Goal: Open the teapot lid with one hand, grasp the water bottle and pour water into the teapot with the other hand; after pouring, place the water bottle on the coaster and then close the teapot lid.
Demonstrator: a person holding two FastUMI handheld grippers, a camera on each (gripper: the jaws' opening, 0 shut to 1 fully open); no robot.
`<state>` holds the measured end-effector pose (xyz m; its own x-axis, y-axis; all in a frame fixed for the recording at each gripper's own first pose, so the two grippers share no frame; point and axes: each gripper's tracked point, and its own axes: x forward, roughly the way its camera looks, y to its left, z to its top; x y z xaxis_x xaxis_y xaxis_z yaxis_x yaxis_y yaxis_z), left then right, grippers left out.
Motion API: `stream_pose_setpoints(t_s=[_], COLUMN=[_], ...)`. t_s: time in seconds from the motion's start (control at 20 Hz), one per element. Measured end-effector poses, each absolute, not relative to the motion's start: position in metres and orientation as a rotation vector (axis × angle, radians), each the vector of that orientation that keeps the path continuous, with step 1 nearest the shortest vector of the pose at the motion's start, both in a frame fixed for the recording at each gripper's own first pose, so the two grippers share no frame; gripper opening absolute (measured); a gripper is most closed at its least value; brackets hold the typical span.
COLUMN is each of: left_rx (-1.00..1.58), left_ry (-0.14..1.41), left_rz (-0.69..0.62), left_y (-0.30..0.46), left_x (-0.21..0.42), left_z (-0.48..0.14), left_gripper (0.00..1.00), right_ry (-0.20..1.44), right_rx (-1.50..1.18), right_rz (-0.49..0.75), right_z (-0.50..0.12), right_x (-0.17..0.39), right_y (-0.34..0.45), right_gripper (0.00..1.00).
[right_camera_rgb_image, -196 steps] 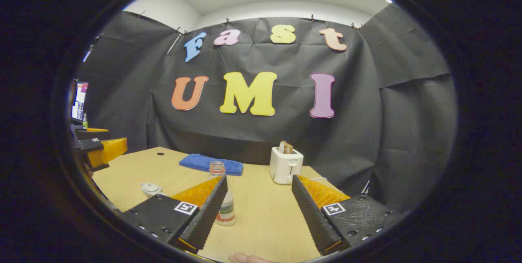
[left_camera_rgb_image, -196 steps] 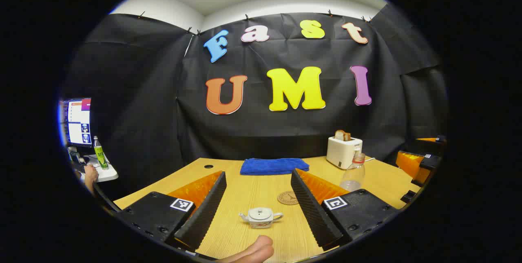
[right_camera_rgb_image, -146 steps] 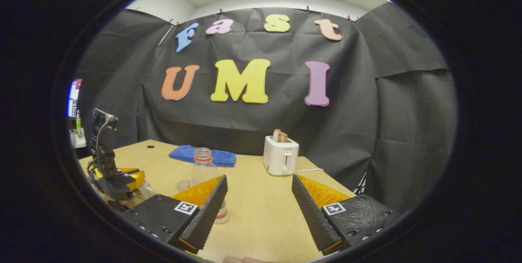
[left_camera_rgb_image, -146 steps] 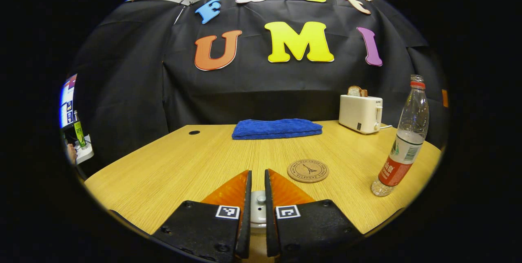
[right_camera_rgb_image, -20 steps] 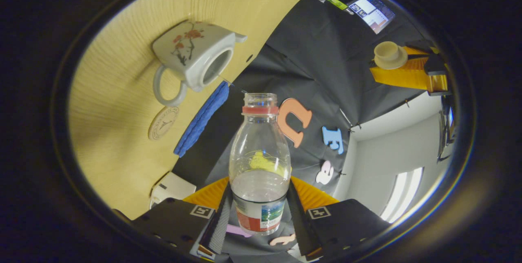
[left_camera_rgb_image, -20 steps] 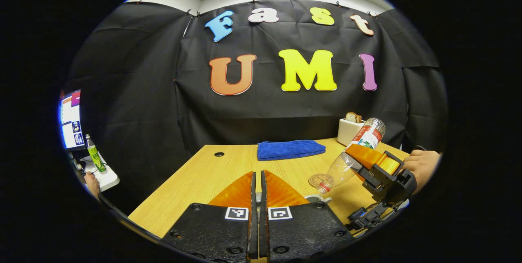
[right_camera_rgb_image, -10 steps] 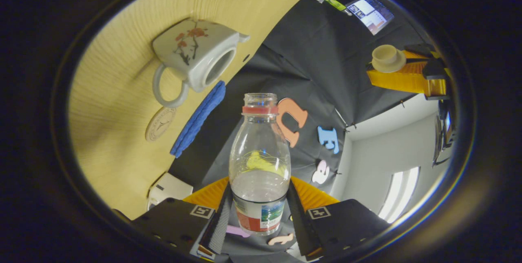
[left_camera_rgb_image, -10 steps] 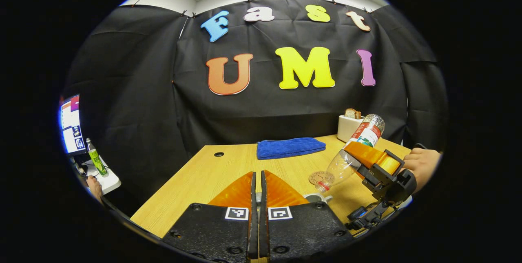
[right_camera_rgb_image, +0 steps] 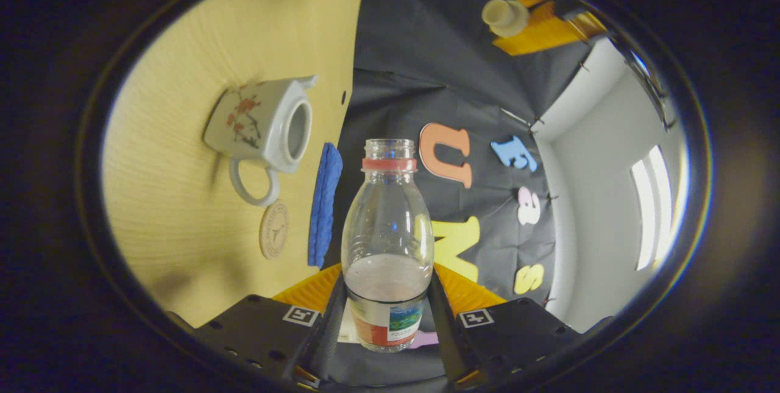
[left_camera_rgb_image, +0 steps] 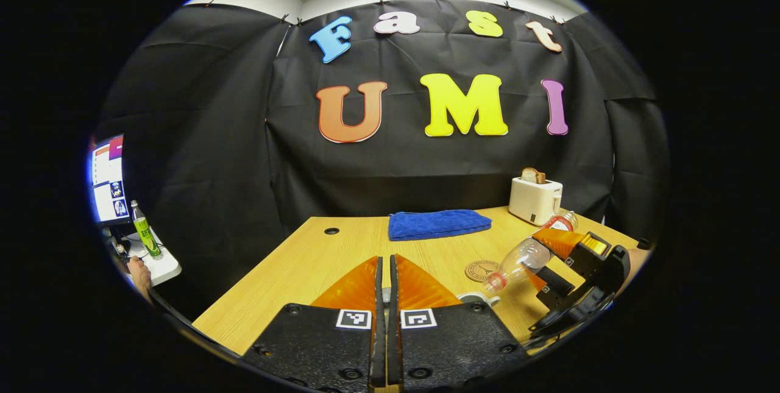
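My right gripper [right_camera_rgb_image: 385, 283] is shut on the clear water bottle [right_camera_rgb_image: 387, 222], which has a red neck ring, no cap and a little water near its label. In the left gripper view that bottle [left_camera_rgb_image: 518, 259] leans mouth-down beside the white teapot's rim [left_camera_rgb_image: 478, 299], with the right gripper [left_camera_rgb_image: 543, 259] round its body. The flowered teapot [right_camera_rgb_image: 259, 125] stands open on the table, apart from the bottle's mouth. My left gripper [left_camera_rgb_image: 382, 274] is shut; the right gripper view shows the lid [right_camera_rgb_image: 504, 15] pinched in it [right_camera_rgb_image: 536, 27], lifted off the pot. The round coaster [left_camera_rgb_image: 481, 270] lies bare behind the teapot.
A folded blue towel [left_camera_rgb_image: 439, 224] lies at the table's back edge. A white toaster [left_camera_rgb_image: 535, 198] with bread stands at the back right. Off the table's left, a side desk holds a monitor [left_camera_rgb_image: 108, 177] and a green bottle [left_camera_rgb_image: 143, 237], with a person's hand [left_camera_rgb_image: 137, 270] nearby.
The bottle has swung down and to the right in the left gripper view, its tilt less steep. The right gripper view has rotated with it. My left gripper keeps the lid raised.
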<state>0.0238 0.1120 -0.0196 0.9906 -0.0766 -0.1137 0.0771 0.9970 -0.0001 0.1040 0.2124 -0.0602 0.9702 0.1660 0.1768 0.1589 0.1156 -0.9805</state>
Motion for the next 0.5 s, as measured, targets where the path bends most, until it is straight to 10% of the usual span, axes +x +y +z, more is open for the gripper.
stream_pose_setpoints(t_s=[0.5], left_rx=[0.009], left_ry=[0.114], left_rz=[-0.094], left_y=[0.105], left_x=[0.025], left_z=[-0.019], left_gripper=[0.04], right_ry=[-0.087], right_rx=[-0.692], right_rz=[0.118], right_z=[-0.022], right_x=[0.135], right_y=[0.185], right_gripper=[0.68])
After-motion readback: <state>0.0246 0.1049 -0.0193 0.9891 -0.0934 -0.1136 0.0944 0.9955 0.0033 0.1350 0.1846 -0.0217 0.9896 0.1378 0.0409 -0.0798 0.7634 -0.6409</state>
